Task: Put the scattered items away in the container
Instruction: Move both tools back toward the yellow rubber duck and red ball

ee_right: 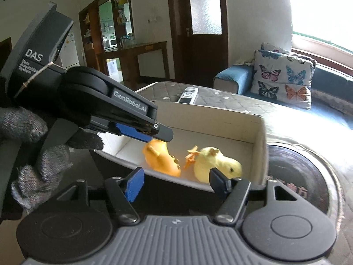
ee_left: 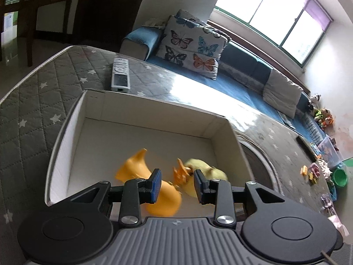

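With the orange toy [ee_right: 161,159] and the yellow duck [ee_right: 217,163] lying inside the white box [ee_right: 261,145], both the left gripper [ee_left: 176,185] and the right gripper [ee_right: 176,183] stand released and empty, so lift them straight clear without catching the box wall.

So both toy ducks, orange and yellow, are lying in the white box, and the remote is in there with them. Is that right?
Not quite. The orange duck and the yellow duck do lie in the white box, but the remote is outside it, on the quilted surface beyond the box's far wall. The left wrist view shows this most clearly.
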Demonstrator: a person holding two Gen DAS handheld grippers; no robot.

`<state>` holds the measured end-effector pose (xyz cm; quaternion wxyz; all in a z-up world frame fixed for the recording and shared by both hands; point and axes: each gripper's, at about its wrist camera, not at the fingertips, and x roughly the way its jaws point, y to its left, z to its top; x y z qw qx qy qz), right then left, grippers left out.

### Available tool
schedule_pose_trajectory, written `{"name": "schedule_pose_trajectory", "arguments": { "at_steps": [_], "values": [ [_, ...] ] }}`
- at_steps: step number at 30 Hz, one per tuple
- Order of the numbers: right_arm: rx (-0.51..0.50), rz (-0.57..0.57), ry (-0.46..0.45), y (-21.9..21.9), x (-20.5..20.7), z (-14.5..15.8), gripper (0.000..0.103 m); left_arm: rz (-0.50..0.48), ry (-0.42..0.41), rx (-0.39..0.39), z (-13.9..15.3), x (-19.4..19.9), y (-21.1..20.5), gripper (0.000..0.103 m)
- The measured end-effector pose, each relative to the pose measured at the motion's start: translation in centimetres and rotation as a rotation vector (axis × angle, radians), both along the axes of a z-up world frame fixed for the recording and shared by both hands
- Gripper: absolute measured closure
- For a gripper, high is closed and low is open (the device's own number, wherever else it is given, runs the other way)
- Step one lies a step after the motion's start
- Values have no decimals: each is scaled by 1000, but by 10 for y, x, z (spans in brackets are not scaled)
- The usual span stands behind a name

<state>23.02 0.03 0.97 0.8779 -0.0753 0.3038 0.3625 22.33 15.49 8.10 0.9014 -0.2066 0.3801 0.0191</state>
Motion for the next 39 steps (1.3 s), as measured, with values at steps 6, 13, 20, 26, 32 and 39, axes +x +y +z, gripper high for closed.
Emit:
{"name": "schedule_pose_trajectory", "arguments": {
  "at_steps": [6,13,20,26,32,39],
  "values": [
    [9,-32,-16,-30,-19,3,30,-42,-8,2,2,-15,-28,68],
    [-3,-84,-22,-67,-40,-2,22,-97,4,-6,-6,-30,-61,68],
    [-28,-133,-29,-97,-62,-10,20,-136,15,-16,-13,-44,-88,68],
    [-19,-183,-7,-119,-74,-18,19,-171,34,-26,-22,-53,-109,68],
    [-35,-231,34,-136,-83,-31,18,-206,68,-47,-34,-54,-127,68],
    [-32,-259,80,-147,-86,-48,18,-235,100,-64,-47,-54,-142,68]
  ]
}}
